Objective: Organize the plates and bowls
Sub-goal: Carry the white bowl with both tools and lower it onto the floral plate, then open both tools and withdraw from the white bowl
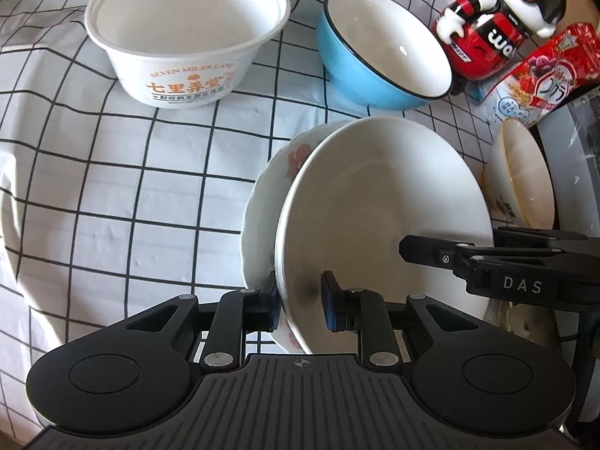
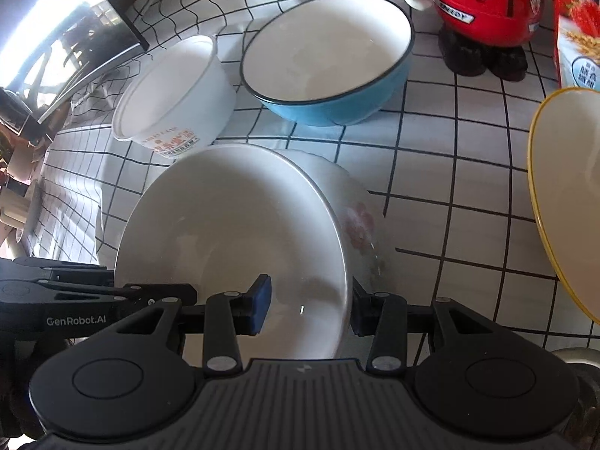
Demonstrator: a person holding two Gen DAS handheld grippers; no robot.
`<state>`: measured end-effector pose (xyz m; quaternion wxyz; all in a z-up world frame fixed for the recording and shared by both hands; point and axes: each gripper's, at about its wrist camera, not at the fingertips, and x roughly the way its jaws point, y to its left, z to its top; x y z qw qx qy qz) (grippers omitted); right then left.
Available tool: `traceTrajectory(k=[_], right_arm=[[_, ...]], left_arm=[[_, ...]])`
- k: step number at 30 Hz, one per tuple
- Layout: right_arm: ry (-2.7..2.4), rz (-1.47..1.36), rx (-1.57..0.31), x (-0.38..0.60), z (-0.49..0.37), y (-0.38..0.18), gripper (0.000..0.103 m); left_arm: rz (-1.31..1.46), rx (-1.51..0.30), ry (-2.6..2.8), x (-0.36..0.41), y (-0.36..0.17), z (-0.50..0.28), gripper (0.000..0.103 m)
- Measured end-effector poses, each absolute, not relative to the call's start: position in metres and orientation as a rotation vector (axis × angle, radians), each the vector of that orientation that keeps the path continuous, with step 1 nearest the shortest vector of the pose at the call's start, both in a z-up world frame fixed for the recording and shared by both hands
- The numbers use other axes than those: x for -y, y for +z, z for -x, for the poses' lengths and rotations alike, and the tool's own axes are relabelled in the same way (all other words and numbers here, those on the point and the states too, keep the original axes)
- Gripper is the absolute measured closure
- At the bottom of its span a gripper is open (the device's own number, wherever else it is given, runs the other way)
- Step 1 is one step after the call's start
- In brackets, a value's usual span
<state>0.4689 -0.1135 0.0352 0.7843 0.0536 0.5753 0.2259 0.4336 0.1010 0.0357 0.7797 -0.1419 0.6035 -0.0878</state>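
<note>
A plain white plate (image 1: 375, 195) (image 2: 232, 225) lies tilted on a flower-patterned plate (image 1: 270, 187) (image 2: 360, 217) on the checked tablecloth (image 1: 112, 187). My left gripper (image 1: 302, 300) straddles the white plate's near rim, its outer pad against the rim and its inner pad a little off the wall, so it is open. My right gripper (image 2: 309, 305) clamps the opposite rim, one pad outside and the other on the inner wall. Each gripper also shows at the edge of the other's view.
A blue bowl (image 1: 360, 75) (image 2: 330, 108) and a white printed paper bowl (image 1: 180, 75) (image 2: 180, 112) stand behind the plates. A small yellow-rimmed bowl (image 1: 525, 172) (image 2: 570, 202) sits to the right. A toy figure (image 1: 487, 37) and a snack bag (image 1: 543, 75) stand at the back right.
</note>
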Motion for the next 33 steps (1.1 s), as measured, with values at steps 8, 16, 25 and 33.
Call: traceTrajectory(k=[8, 16, 25, 33], right_arm=[[0.485, -0.139, -1.254, 0.119, -0.469, 0.030, 0.060], [0.481, -0.136, -1.267, 0.118, -0.470, 0.031, 0.060], [0.485, -0.134, -1.275, 0.119, -0.470, 0.032, 0.060], [0.480, -0.111, -1.228, 0.122, -0.466, 0.044, 0.060]], left_arm=[[0.280, -1.312, -0.209, -0.099, 0.033, -0.438, 0.079], [0.243, -1.308, -0.213, -0.096, 0.038, -0.437, 0.079], [0.221, -1.247, -0.214, -0.105, 0.056, -0.438, 0.079], [0.226, -1.234, -0.212, -0.106, 0.057, -0.432, 0.079]])
